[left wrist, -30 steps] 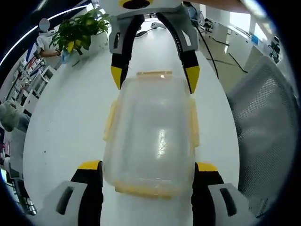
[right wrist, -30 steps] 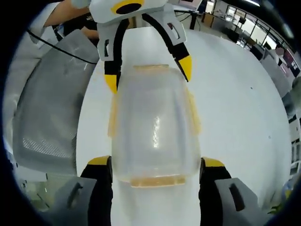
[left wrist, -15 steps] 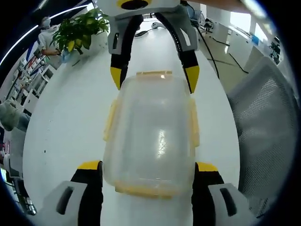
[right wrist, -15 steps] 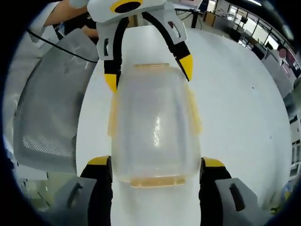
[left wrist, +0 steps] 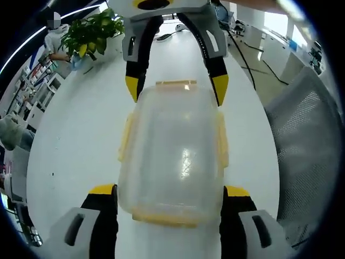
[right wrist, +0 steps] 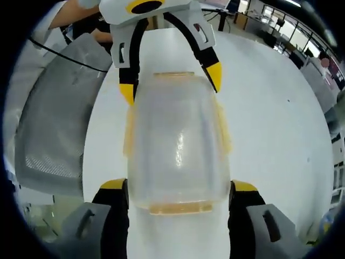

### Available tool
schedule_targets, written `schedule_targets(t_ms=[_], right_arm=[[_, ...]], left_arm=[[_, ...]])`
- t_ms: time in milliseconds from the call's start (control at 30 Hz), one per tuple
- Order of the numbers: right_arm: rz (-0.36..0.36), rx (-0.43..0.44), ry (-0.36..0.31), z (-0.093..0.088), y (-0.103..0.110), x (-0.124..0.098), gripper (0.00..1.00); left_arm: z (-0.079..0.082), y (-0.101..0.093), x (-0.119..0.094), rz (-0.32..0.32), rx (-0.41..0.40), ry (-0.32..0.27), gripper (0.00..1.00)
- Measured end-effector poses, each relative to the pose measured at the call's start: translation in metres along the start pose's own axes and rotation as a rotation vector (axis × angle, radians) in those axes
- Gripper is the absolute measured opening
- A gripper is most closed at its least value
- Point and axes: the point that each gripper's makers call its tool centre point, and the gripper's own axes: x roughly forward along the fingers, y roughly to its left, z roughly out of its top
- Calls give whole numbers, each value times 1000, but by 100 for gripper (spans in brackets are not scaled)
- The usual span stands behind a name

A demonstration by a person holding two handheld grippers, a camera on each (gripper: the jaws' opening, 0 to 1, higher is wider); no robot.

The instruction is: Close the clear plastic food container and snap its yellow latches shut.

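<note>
A clear plastic container (left wrist: 172,151) with its lid on lies lengthwise on the white table (left wrist: 75,135), between two grippers that face each other. Yellow latches (left wrist: 125,137) on its long sides flare outward, and more yellow latches run along both short ends. My left gripper (left wrist: 170,190) is open, its jaws straddling the near end close to the walls. My right gripper (left wrist: 176,87) is open around the far end. In the right gripper view the same container (right wrist: 178,145) sits between my right gripper (right wrist: 180,186) and the left gripper (right wrist: 170,86).
A grey mesh chair (left wrist: 307,140) stands beside the table's edge, also seen as the chair (right wrist: 51,129) in the right gripper view. A potted plant (left wrist: 91,33) and a person (left wrist: 54,38) are at the far end. Black cables (left wrist: 242,48) trail over the table's edge.
</note>
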Motion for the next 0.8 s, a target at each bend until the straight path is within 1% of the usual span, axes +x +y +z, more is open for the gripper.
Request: schedule_targets(t_ms=[133,400,800], right_arm=[[-2,-10,2,2,-6,0,72],[-5,-28,23,4,-24,1,72],[-5,-29,13,12,-53,3,72]], left_arm=[[-2,6,0,-7,5,14,75],[-4,20,2,-7,3,19,75],[-10,50,4,-8,8,49,75]])
